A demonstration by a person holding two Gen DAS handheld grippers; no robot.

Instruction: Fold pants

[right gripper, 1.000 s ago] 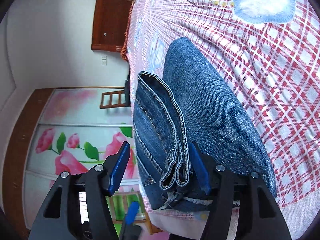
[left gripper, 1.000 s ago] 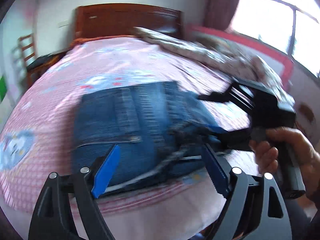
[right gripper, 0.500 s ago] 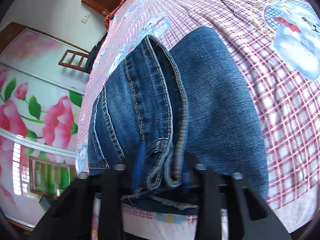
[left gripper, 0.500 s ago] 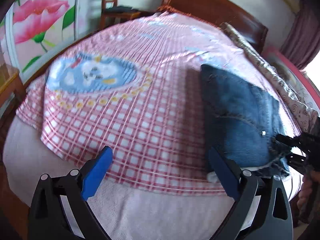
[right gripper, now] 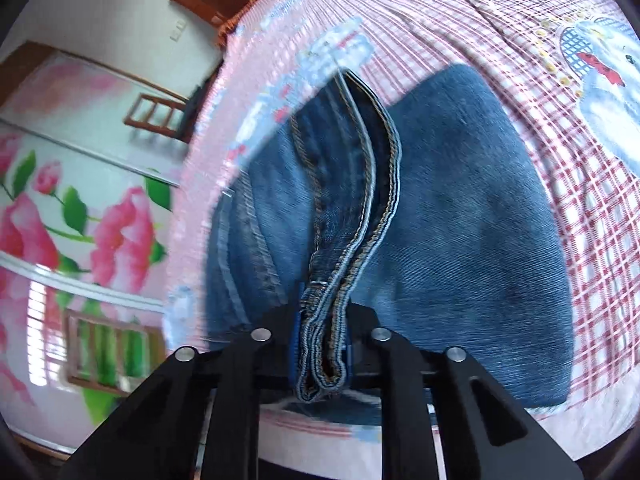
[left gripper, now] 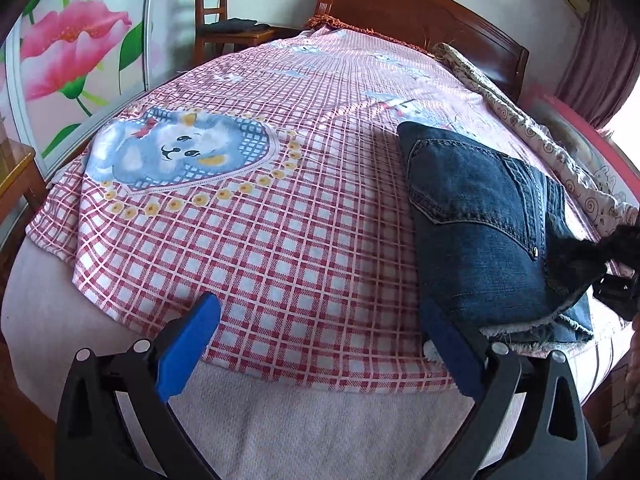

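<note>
The blue denim pants point(left gripper: 480, 216) lie folded into a thick stack on the pink checked bedspread point(left gripper: 280, 200), near the bed's front right edge. My left gripper point(left gripper: 316, 344) is open and empty, above the bed's front edge to the left of the pants. My right gripper point(right gripper: 322, 344) is shut on the pants' layered edge point(right gripper: 344, 264) and lifts that seam end slightly; it shows as a dark shape at the right edge of the left wrist view point(left gripper: 616, 272).
A wooden headboard point(left gripper: 420, 16) stands at the far end. A rolled patterned quilt point(left gripper: 540, 136) lies along the bed's right side. A wooden chair point(left gripper: 224, 24) and a flower-painted wardrobe point(left gripper: 68, 52) stand at the left.
My right gripper has closed on the pants' layered edge. My left gripper has swung left away from the pants and stays open.
</note>
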